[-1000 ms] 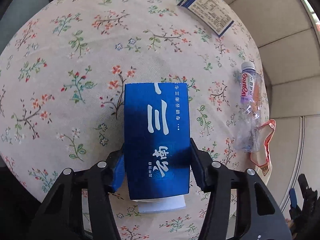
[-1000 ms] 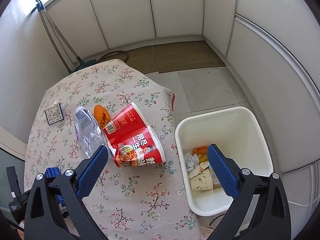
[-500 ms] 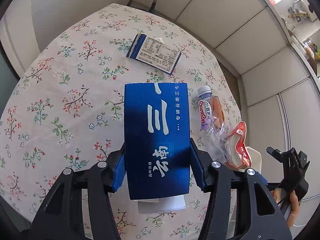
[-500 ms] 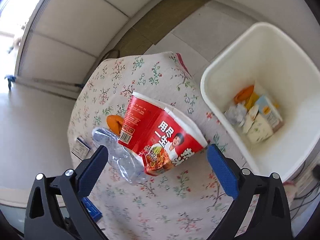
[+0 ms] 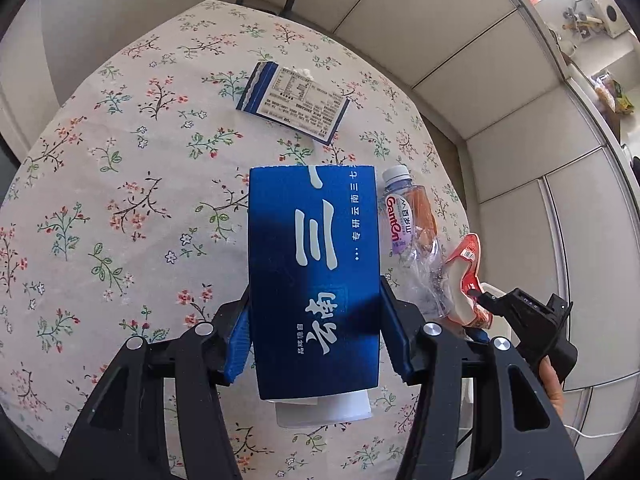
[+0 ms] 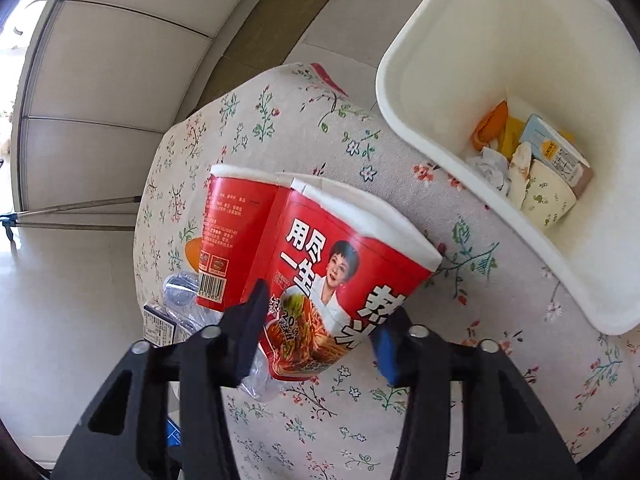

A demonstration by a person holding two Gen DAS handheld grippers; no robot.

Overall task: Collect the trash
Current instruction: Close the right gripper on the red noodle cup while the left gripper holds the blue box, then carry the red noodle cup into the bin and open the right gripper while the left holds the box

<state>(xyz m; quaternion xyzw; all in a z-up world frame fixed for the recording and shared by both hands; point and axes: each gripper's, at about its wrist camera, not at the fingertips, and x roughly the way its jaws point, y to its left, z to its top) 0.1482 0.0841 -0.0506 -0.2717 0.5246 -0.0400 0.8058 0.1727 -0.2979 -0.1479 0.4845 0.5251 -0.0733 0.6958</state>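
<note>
My left gripper (image 5: 316, 336) is shut on a blue box (image 5: 314, 276) with white characters and holds it above the floral table (image 5: 120, 184). My right gripper (image 6: 320, 332) is shut on the base of a crushed red noodle cup (image 6: 308, 248), its pads pressing both sides. The right gripper also shows in the left wrist view (image 5: 528, 320) at the cup (image 5: 466, 264). A crumpled clear bottle (image 5: 412, 232) lies beside the cup, with an orange peel (image 6: 191, 251) behind it. A white bin (image 6: 520, 92) holding trash stands past the table's edge.
A flat blue-and-white carton (image 5: 292, 102) lies at the table's far side. White cabinet panels (image 5: 500, 80) surround the table. A mop handle (image 6: 80, 212) leans by the wall. The bin holds a paper cup (image 6: 548, 196), a carton and wrappers.
My right gripper has come down and closed on the noodle cup; it was open a second ago. My left gripper has kept the blue box and swung its view toward the table's far side.
</note>
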